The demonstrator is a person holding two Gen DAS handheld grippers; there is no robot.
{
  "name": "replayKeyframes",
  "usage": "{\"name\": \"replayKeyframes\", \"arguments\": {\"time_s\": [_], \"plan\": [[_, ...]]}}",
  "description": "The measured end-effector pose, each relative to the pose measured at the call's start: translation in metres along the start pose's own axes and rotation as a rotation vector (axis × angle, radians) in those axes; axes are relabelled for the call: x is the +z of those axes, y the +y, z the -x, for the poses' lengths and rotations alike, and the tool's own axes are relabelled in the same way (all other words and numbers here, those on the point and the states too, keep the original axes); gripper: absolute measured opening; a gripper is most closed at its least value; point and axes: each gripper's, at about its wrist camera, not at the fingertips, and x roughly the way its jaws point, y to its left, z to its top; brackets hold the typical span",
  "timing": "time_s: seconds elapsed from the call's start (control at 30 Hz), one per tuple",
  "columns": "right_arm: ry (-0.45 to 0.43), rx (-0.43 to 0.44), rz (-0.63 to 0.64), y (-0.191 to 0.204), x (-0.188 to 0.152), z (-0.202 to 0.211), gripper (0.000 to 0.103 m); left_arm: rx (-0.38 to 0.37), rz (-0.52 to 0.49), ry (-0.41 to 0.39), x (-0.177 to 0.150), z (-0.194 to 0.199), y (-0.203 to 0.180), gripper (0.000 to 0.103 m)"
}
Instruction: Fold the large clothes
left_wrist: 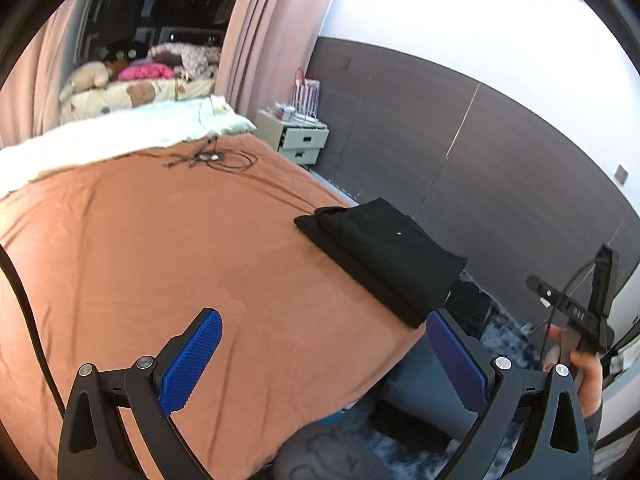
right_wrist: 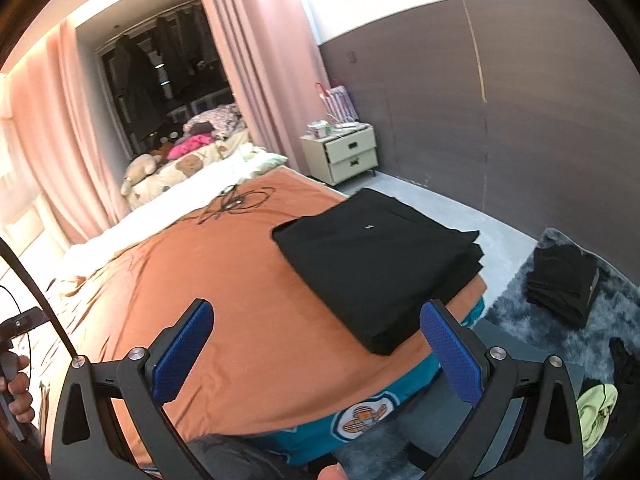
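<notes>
Left gripper [left_wrist: 320, 356]: blue pads spread wide, empty, above the orange sheet [left_wrist: 160, 248]
Right gripper [right_wrist: 316, 354]: jaws wide apart, gripping nothing
Folded black garment [right_wrist: 376, 264]: neat stack at the bed's corner, at 1 o'clock from the right gripper; type of clothing hard to tell
Second black pile [right_wrist: 560, 284]: on the grey rug [right_wrist: 516, 316] at 3 o'clock, details indistinct
Cables [right_wrist: 236, 200]: tangled at 12 o'clock, near the white bedding
Nightstand [right_wrist: 344, 152]: by the pink curtain, top clutter blurred
Person's hand [left_wrist: 580, 364]: partly cut off at the frame edge
</notes>
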Motion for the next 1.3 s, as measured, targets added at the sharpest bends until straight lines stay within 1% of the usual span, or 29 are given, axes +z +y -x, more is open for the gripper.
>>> {"name": "replayKeyframes", "arguments": {"time_s": [0.1,0.17,0.27,0.47,0.57,0.7,0.87,0.97,1.1,1.23,1.3], "plan": [[-0.011,0.024,0.021,0.011,-0.009,0.008,0.103,0.023,-0.004,-0.037,-0.016,0.036,0.006,0.103],[-0.016,0.045,0.03,0.015,-0.014,0.013,0.103,0.043,-0.013,-0.056,-0.024,0.052,0.007,0.103],[-0.024,0.051,0.048,0.023,-0.024,0.024,0.103,0.079,-0.019,-0.087,-0.037,0.079,0.009,0.103],[-0.055,0.083,0.099,0.032,-0.039,0.046,0.103,0.107,-0.016,-0.146,-0.061,0.123,0.008,0.103],[-0.078,0.099,0.126,0.037,-0.057,0.063,0.103,0.129,-0.021,-0.174,-0.073,0.145,0.005,0.103],[-0.093,0.119,0.147,0.034,-0.075,0.074,0.103,0.151,-0.023,-0.223,-0.096,0.174,0.001,0.103],[-0.125,0.135,0.168,0.037,-0.103,0.093,0.103,0.178,-0.031,-0.258,-0.125,0.196,-0.004,0.103],[-0.125,0.146,0.178,0.038,-0.123,0.103,0.103,0.201,-0.035,-0.274,-0.142,0.207,-0.006,0.103],[-0.121,0.148,0.189,0.036,-0.137,0.106,0.103,0.247,-0.03,-0.304,-0.162,0.22,-0.008,0.103],[-0.113,0.138,0.213,0.04,-0.15,0.107,0.103,0.28,-0.026,-0.333,-0.179,0.232,-0.011,0.103],[-0.098,0.148,0.221,0.041,-0.154,0.105,0.103,0.293,-0.016,-0.349,-0.189,0.237,-0.012,0.103]]}}
